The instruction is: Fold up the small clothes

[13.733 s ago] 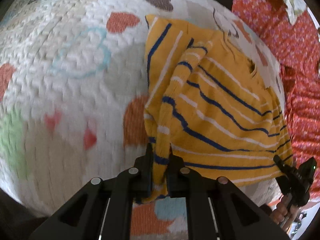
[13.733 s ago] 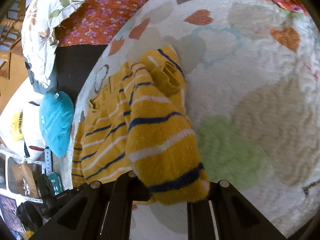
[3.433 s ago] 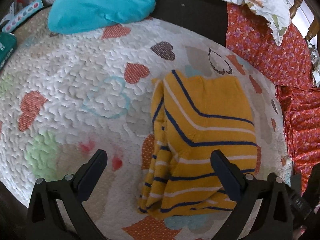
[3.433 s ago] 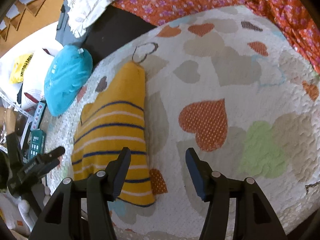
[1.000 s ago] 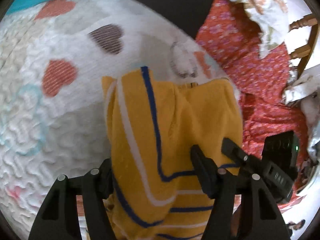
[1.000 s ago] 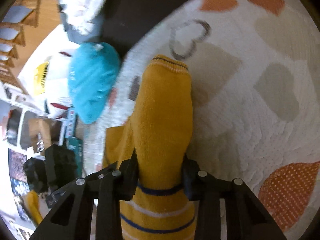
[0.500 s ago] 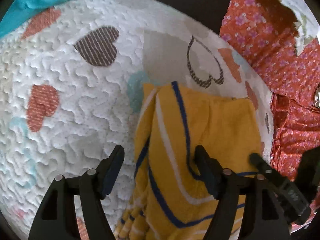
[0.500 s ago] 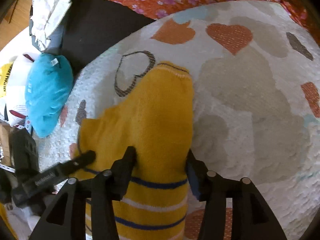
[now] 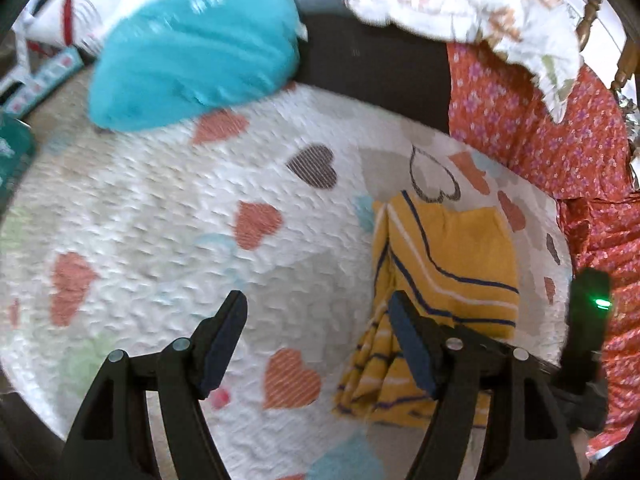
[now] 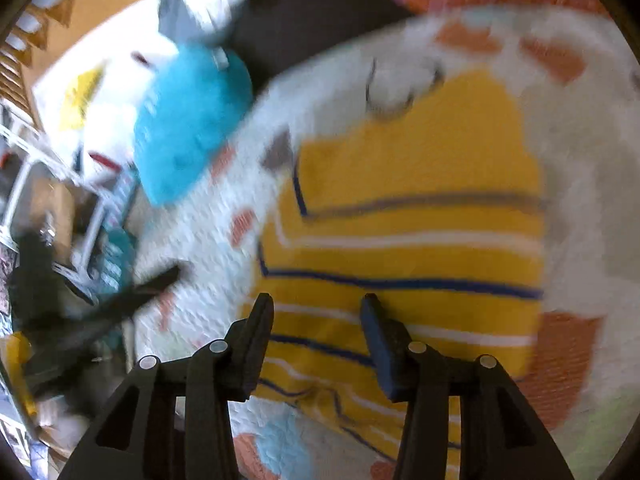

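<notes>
On the heart-print quilt (image 9: 160, 208) the folded sweater (image 10: 408, 216) lies lengthwise ahead, directly under my right gripper (image 10: 316, 340), right of my left gripper (image 9: 316, 340); both gape empty.

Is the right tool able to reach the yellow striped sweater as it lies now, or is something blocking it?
Probably yes. The right tool is open and holds nothing, and the folded yellow striped sweater lies flat on the heart-print quilt straight ahead of its fingers, with nothing between them. The picture is blurred, so contact cannot be judged.

Motion blur smears the right wrist view, and the left gripper's right finger (image 9: 412, 344) hides part of the folded yellow striped knit garment (image 9: 444, 264).
</notes>
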`<move>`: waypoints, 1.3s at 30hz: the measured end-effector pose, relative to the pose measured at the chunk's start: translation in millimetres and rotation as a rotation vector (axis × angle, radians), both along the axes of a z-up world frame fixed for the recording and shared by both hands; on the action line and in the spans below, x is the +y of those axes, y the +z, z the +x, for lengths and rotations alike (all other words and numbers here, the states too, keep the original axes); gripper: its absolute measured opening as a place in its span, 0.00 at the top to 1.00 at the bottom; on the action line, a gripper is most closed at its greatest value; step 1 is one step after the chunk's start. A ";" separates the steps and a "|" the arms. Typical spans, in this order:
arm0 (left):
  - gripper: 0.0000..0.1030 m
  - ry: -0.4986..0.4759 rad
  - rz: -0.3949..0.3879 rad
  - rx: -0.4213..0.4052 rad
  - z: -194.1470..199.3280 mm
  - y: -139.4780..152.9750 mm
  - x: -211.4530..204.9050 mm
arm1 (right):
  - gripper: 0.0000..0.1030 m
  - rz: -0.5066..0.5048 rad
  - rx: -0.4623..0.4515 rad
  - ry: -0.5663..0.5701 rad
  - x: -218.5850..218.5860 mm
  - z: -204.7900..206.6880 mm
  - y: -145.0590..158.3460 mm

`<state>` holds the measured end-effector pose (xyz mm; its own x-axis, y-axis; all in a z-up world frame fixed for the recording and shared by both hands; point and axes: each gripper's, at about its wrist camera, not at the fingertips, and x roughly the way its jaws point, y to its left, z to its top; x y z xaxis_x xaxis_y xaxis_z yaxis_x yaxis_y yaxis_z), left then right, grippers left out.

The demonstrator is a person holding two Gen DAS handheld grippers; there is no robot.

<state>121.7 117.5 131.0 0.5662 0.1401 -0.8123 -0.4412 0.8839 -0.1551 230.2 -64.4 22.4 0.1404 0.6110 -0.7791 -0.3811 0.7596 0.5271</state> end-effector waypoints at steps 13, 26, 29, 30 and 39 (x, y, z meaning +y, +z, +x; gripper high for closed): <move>0.00 0.269 0.430 -0.188 -97.8 102.8 -29.1 | 0.50 -0.071 -0.090 0.060 -3.8 -67.9 29.0; 0.00 0.171 0.336 -0.262 -140.7 122.3 -70.2 | 0.41 -0.189 -0.339 -0.188 -97.1 -157.6 91.2; 0.00 0.139 0.357 -0.248 -144.4 115.0 -83.0 | 0.38 -0.260 -0.371 -0.217 -104.6 -169.5 93.6; 0.00 0.120 0.364 -0.247 -146.9 113.1 -88.8 | 0.37 -0.282 -0.377 -0.226 -107.3 -173.7 94.1; 0.00 0.004 0.352 -0.205 -160.7 109.0 -118.7 | 0.30 -0.339 -0.413 -0.297 -121.0 -195.1 108.0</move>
<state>-39.0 -1.2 240.0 0.7104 0.3919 -0.5846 -0.4357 0.8972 0.0720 35.1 -185.4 130.4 0.5988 0.2270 -0.7681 -0.2486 0.9643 0.0912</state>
